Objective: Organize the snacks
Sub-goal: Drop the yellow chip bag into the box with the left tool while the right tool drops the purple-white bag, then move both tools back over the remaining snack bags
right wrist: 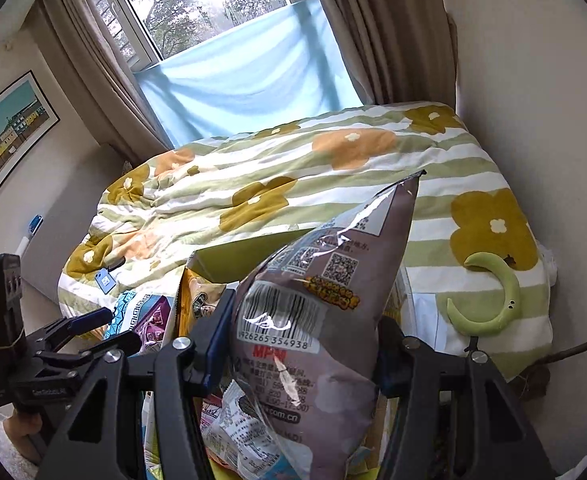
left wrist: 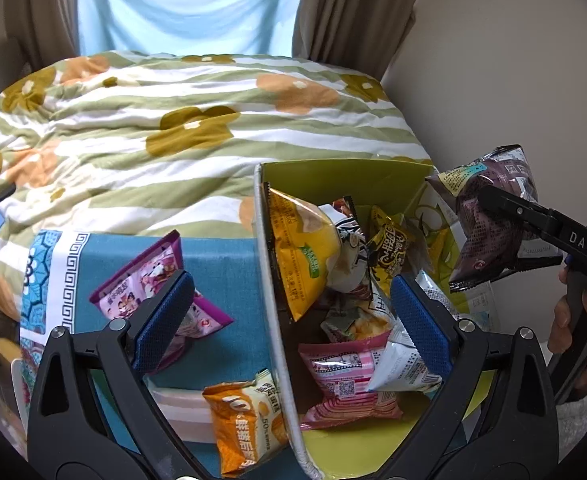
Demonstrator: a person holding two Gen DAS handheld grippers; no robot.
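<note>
While the left gripper (left wrist: 289, 312) hangs with its blue pads (left wrist: 161, 316) spread wide and nothing between them, its wrist view looks down on a green box (left wrist: 333, 176) standing on a teal cloth (left wrist: 221, 264) at the foot of a bed with a flowered quilt (left wrist: 173, 120). One pad sits over a purple packet (left wrist: 141, 280) on the cloth left of the box; the other sits over the box's inside. An orange packet (left wrist: 241, 420) lies on the cloth against the box wall. Inside the box lie a yellow bag (left wrist: 305, 252), a pink packet (left wrist: 345, 380), a silver packet (left wrist: 405, 364) and a black-and-yellow packet (left wrist: 389, 252). At the right edge, the right gripper (left wrist: 505, 220) clamps a brown bag (left wrist: 489, 216), held above the box's right side, with a hand (left wrist: 573, 312) on its handle.

From the right wrist, the right gripper (right wrist: 301, 340) pinches the brown bag (right wrist: 317, 340) across its middle, barcode facing the camera, the bag's top corner pointing up. Below it are the box (right wrist: 229, 260) and its packets. The left gripper (right wrist: 89, 320) shows at the left, spread apart. A green crescent toy (right wrist: 489, 300) lies on the quilt (right wrist: 293, 168) to the right.
</note>
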